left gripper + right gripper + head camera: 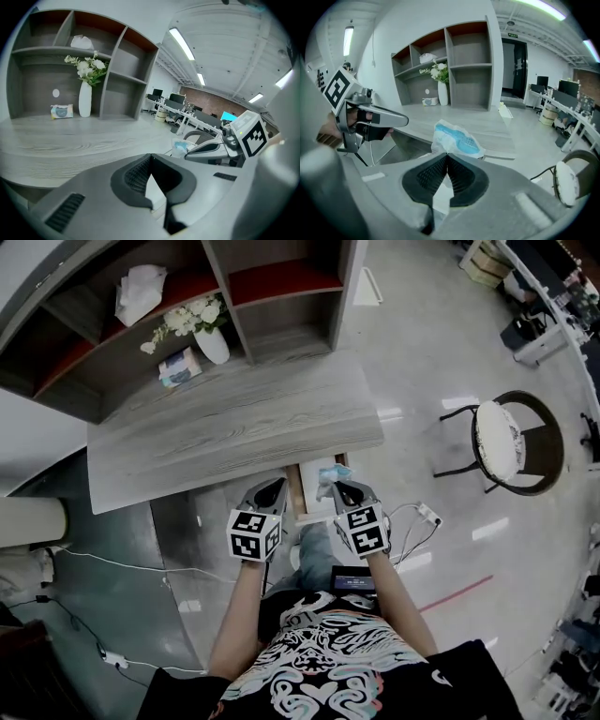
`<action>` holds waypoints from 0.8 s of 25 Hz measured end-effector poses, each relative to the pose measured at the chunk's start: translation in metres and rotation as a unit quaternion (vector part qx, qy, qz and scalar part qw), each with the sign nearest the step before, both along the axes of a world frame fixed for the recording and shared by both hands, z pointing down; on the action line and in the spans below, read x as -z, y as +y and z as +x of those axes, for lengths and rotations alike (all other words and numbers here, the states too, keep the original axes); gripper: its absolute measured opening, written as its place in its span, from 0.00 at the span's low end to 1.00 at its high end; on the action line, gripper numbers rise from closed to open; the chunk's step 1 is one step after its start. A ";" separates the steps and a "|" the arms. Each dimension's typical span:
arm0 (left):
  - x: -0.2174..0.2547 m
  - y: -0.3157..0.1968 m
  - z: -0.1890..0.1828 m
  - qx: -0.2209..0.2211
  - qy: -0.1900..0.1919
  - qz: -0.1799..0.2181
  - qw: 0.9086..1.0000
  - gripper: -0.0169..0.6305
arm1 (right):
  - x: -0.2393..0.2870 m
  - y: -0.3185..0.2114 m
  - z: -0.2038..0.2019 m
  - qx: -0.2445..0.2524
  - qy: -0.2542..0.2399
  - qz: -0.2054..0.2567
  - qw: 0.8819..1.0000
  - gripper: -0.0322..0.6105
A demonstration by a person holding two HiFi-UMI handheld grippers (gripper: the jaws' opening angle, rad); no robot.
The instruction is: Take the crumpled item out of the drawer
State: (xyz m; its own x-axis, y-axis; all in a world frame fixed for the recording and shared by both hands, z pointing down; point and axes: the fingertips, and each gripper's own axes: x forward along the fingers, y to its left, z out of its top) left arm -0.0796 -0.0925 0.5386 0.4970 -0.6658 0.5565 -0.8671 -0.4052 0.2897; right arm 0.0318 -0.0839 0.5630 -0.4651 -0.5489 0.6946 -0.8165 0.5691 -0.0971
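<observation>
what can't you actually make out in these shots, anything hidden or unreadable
1. Inside of the drawer: head view, covered by the desk top, the left gripper and the right gripper; contents unknown.
2. Lower part of the crumpled packet: right gripper view, hidden behind the shut jaws that clamp it.
3. Print on the small pack beside the vase: left gripper view, too small to read.

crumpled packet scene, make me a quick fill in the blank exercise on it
1. The right claw is ____ on the crumpled packet.
2. The left claw is shut and holds ____.
3. The drawer under the desk stands ____.
4. The vase holds white ____.

Missing words: shut; nothing; open; flowers
</observation>
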 end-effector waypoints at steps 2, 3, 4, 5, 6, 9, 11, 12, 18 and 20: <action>0.009 0.000 -0.002 0.003 0.002 0.011 1.000 0.03 | 0.008 0.000 0.004 -0.009 -0.005 0.013 1.000 0.06; 0.014 0.000 -0.002 0.005 0.004 0.016 1.000 0.03 | 0.012 0.001 0.006 -0.012 -0.009 0.017 1.000 0.06; 0.019 0.000 -0.003 0.006 0.005 0.022 1.000 0.03 | 0.017 0.002 0.007 -0.013 -0.011 0.020 1.000 0.06; 0.024 0.000 -0.002 0.006 0.007 0.027 1.000 0.03 | 0.021 0.004 0.007 -0.012 -0.010 0.023 1.000 0.06; 0.029 0.000 -0.001 0.006 0.009 0.033 0.999 0.03 | 0.024 0.006 0.008 -0.010 -0.007 0.027 1.000 0.06; 0.043 -0.001 0.000 0.005 0.014 0.050 0.999 0.03 | 0.034 0.009 0.006 -0.005 -0.003 0.040 0.999 0.06; 0.050 0.000 0.001 0.006 0.017 0.059 0.998 0.03 | 0.040 0.010 0.005 -0.008 -0.005 0.047 0.999 0.06; 0.054 0.000 0.002 0.007 0.020 0.063 0.998 0.03 | 0.043 0.010 0.005 -0.008 -0.005 0.051 0.999 0.06; 0.079 0.006 0.009 0.001 0.023 0.093 0.995 0.03 | 0.070 0.017 0.005 -0.019 -0.034 0.082 0.996 0.06; 0.091 0.009 0.008 0.004 0.023 0.110 0.994 0.03 | 0.078 0.020 0.005 -0.021 -0.036 0.091 0.995 0.06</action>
